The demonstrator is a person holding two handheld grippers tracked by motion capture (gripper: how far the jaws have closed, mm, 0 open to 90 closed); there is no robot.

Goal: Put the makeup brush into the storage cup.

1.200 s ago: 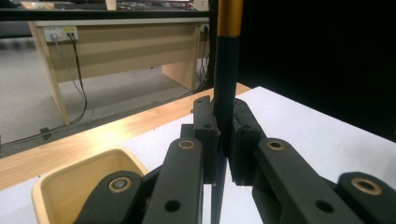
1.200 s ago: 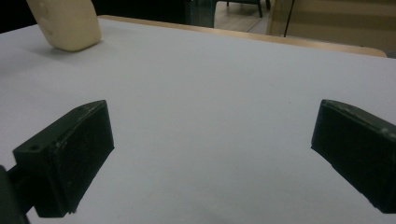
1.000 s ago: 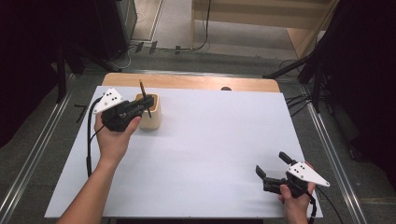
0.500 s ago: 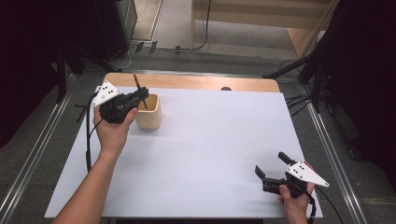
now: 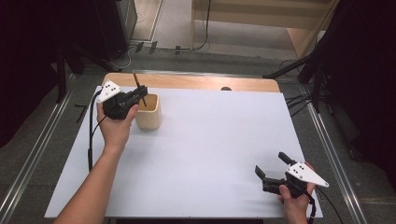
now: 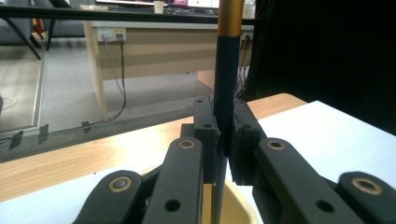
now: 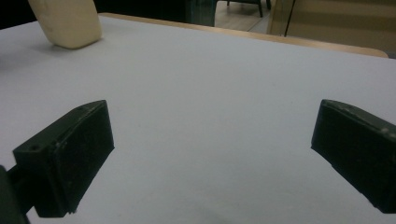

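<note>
Pencil unlabelled, clamped in left tool over cup.

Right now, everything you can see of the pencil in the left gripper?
The pencil is a slim dark stick with a gold band near its upper end. It stands nearly upright, tilted slightly, clamped between the pads of the left gripper, which is shut on it. Its lower part reaches down into the open mouth of the cream cup; the tip is hidden, so contact with the cup cannot be told.
</note>
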